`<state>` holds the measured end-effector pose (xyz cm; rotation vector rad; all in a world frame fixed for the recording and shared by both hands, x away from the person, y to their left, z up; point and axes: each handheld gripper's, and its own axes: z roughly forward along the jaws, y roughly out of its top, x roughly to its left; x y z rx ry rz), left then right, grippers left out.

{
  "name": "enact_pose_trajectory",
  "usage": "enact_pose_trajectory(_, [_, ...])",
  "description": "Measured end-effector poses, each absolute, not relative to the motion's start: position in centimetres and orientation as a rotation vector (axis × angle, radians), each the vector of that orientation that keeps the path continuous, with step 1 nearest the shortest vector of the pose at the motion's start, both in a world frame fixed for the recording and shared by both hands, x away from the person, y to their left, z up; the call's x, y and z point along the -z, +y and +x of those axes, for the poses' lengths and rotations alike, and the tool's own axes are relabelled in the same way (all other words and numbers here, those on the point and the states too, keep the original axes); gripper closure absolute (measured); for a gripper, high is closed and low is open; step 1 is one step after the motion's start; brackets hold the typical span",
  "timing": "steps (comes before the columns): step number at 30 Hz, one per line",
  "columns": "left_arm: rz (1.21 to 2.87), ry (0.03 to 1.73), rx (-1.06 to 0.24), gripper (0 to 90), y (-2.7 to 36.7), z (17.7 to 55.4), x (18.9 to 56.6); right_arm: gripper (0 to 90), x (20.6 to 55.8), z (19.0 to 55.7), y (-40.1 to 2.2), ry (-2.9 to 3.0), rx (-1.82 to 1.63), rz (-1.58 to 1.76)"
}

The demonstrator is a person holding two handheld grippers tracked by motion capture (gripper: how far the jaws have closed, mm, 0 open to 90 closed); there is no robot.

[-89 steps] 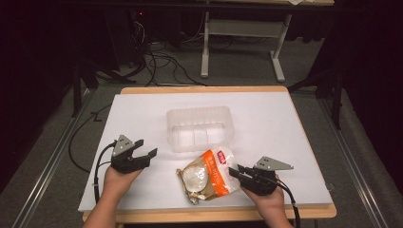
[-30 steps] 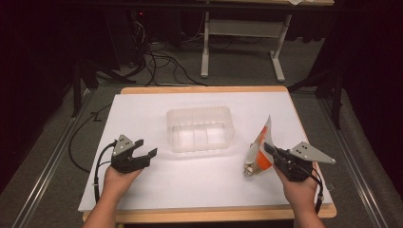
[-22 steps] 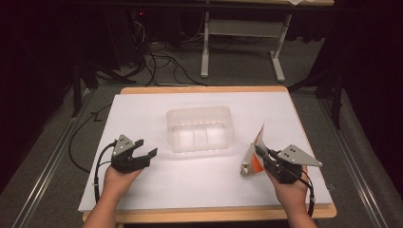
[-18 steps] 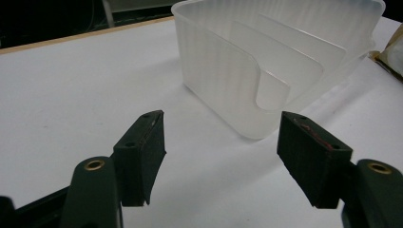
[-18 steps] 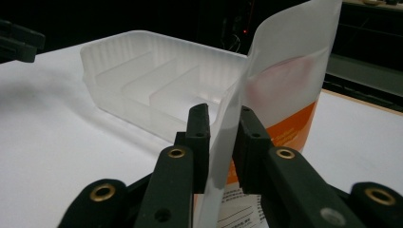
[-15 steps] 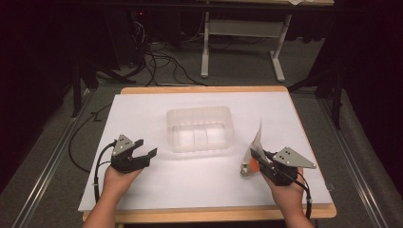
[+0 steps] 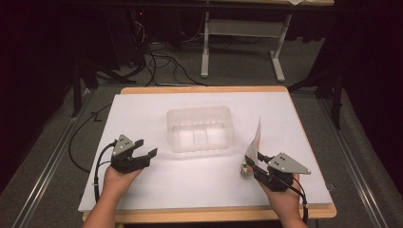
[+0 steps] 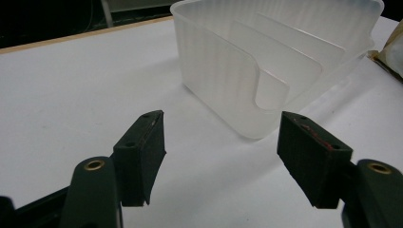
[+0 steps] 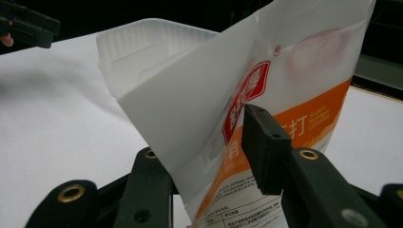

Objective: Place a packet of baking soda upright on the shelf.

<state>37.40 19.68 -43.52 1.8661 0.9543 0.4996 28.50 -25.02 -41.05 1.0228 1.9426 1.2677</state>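
Observation:
A white and orange printed bag stands on edge on the white table sheet, right of a clear plastic container. My right gripper sits at the bag's lower end. In the right gripper view the bag rises between the jaws, which have just been opening and stand apart from it, so the right gripper is open. My left gripper rests open and empty left of the container. In the left gripper view the left gripper faces the container's ribbed wall.
The container has low dividers inside and stands mid-table. The table's wooden front edge lies just before both hands. Cables and a desk frame sit on the dark floor beyond the far edge.
The right hand came down and toward the front edge with the bag, which now stands lower on the sheet. Its jaws have spread apart. The left gripper has not moved.

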Motion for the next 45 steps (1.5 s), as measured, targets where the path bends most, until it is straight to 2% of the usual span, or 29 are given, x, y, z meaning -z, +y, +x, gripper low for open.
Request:
enact_pose_trajectory(1, [1.866,0.954,-0.499,33.6,19.7,37.4,43.5,66.3,41.1,28.5,-25.0,1.943,-1.267,1.019])
enact_pose_trajectory(6, [1.865,0.955,-0.501,33.6,19.7,37.4,43.5,84.6,40.9,28.5,-25.6,1.91,-1.287,1.058])
enact_pose_trajectory(9, [1.865,0.955,-0.501,33.6,19.7,37.4,43.5,89.6,40.8,28.6,-26.0,1.899,-1.295,1.085])
enact_pose_trajectory(21, [1.864,0.956,-0.502,33.6,19.7,37.4,43.5,90.0,39.7,28.6,-27.5,1.845,-1.269,1.128])
enact_pose_trajectory(30, [1.868,0.956,-0.507,33.6,19.7,37.4,43.5,90.0,37.5,28.3,-28.8,1.783,-1.286,1.089])
enact_pose_trajectory(38, [1.864,0.957,-0.508,33.5,19.9,37.5,43.5,90.0,35.3,28.7,-28.1,1.787,-1.319,1.018])
enact_pose_trajectory(45, [1.853,0.957,-0.511,33.4,20.1,37.3,43.3,90.0,31.9,29.8,-26.3,1.782,-1.369,0.949])
